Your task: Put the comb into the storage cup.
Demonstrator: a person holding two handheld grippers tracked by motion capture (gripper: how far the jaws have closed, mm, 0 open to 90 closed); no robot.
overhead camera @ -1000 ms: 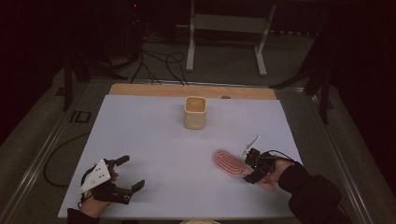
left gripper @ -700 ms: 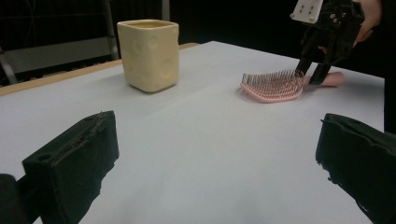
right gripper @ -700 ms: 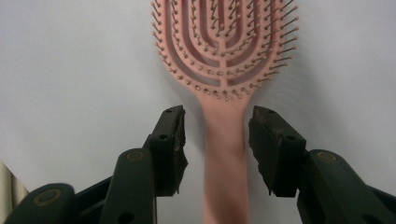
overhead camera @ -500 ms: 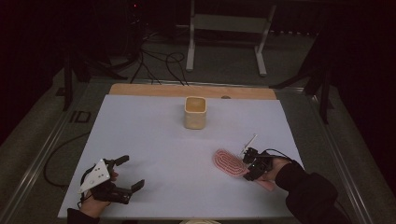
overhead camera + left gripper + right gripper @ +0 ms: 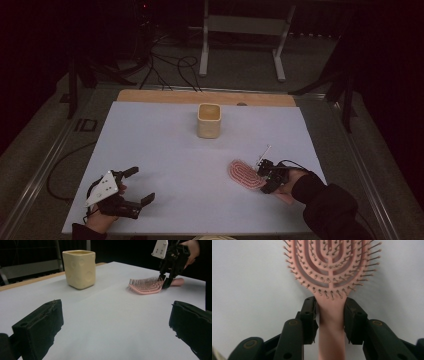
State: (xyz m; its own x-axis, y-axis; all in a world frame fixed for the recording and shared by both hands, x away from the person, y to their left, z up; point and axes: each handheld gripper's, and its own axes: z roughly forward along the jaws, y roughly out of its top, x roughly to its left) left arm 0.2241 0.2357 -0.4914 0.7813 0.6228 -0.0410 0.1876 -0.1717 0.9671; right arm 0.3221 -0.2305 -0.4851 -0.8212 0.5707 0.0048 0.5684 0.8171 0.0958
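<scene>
While the left gripper (image 5: 131, 187) sits wide open lower left, right gripper (image 5: 329, 317) fingers have just been closing and look clamped on the pink hairbrush (image 5: 329, 267) handle.

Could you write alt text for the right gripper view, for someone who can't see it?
The right gripper has its two black jaws either side of the neck of a pink hairbrush, closing in on it. The brush lies bristles up on a white table, its oval head pointing away.

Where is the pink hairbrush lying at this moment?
In the high view the pink hairbrush lies bristles up on the white table, near right, in front of the cream cup; the right tool straddles its handle.
</scene>
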